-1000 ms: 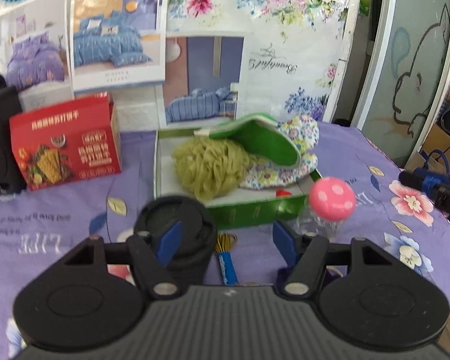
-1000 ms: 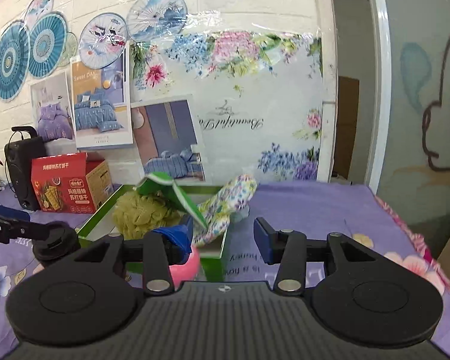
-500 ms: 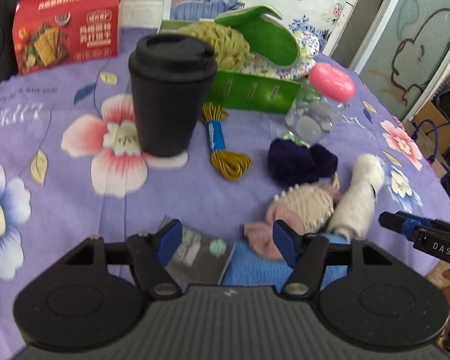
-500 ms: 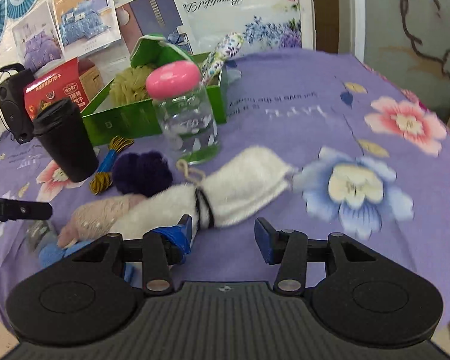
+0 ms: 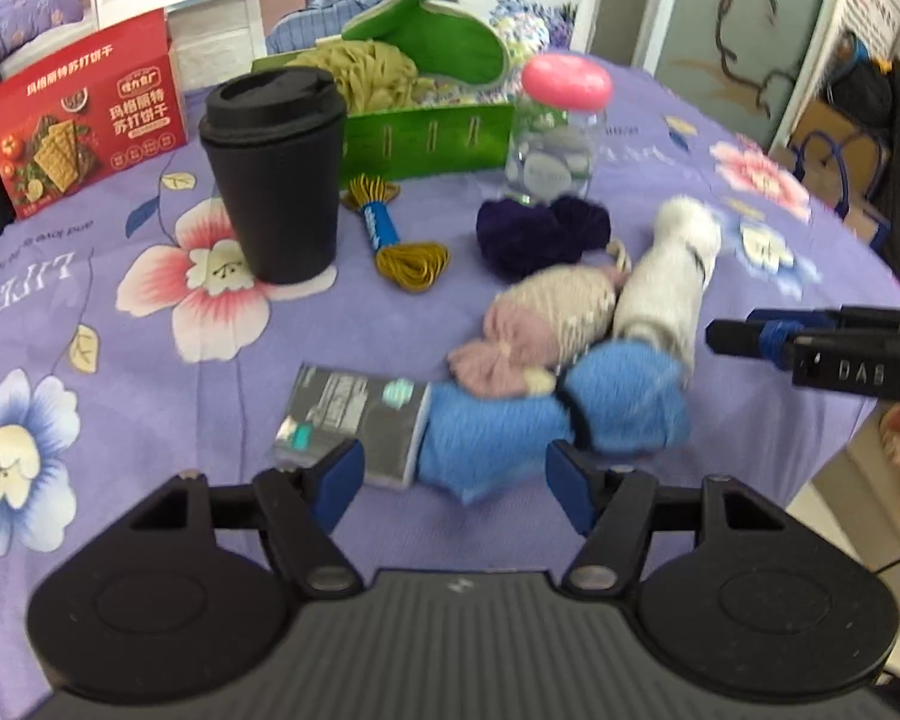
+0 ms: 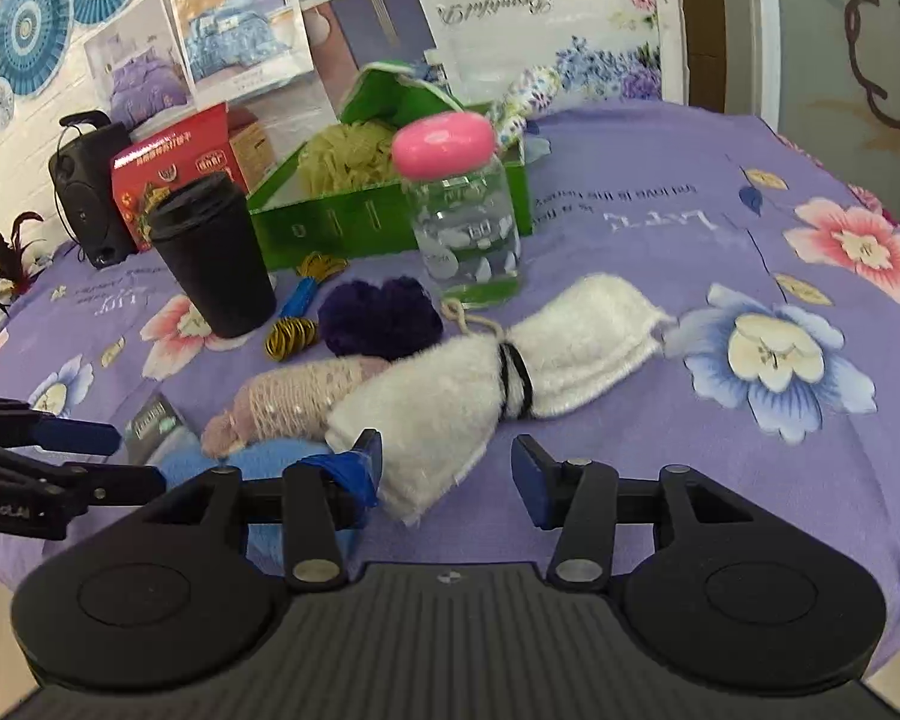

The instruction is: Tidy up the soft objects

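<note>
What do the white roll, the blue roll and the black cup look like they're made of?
White roll: fluffy plush fabric, fuzzy pile, probably a towel, cinched by a dark band.
Blue roll: similar soft fleece or terry, though blurred here.
Black cup: hard, matte, likely plastic, with faint ribbing and a fitted lid.

A black lidded cup (image 5: 273, 174) stands beside a pink-capped jar (image 5: 555, 129) — red carton (image 5: 84, 120) behind.

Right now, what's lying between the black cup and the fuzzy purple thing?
A yellow cord bundle with a blue band, clearest in the left wrist view, between cup and purple pom-pom.
</note>
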`<state>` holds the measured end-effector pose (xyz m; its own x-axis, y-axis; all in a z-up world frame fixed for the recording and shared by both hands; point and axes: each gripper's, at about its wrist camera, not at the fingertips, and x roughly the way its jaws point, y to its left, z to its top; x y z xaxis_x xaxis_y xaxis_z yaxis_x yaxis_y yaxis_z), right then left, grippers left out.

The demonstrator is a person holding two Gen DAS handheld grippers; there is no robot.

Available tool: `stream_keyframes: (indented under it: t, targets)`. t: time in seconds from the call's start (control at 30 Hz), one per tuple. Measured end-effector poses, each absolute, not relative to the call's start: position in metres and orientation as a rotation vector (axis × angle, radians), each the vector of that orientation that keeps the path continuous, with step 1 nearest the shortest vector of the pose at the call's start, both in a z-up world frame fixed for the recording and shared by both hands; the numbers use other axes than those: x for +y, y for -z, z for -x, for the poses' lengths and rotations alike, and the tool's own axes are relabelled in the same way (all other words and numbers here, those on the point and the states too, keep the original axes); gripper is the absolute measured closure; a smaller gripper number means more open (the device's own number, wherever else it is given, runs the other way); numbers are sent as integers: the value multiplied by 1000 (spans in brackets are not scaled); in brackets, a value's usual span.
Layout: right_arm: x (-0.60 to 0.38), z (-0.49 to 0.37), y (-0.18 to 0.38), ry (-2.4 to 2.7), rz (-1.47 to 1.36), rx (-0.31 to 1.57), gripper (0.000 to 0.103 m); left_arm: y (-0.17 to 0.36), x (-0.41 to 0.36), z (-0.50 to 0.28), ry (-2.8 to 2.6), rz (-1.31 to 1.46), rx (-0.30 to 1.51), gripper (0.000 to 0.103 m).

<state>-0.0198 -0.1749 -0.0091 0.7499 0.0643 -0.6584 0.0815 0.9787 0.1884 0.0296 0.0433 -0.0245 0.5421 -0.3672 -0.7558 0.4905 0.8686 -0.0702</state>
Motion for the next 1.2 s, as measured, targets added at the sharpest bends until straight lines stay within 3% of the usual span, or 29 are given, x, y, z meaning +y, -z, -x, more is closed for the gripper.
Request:
stream_keyframes:
  t: [0.5,0.83,0.93,1.2]
  targets:
    - [-134,17,31,-18,-57,809,67,55,76,-78,254,-136,917,37]
    - [-138,27,0,91,-132,711,68,36,105,-83,199,-43,872,37]
    - [-136,15,-12,151,-51,627,67,32,97,-82,227,-16,877,37]
    - [-111,-31,16,72,146,679,66,15,81,-61,277,-45,829,37]
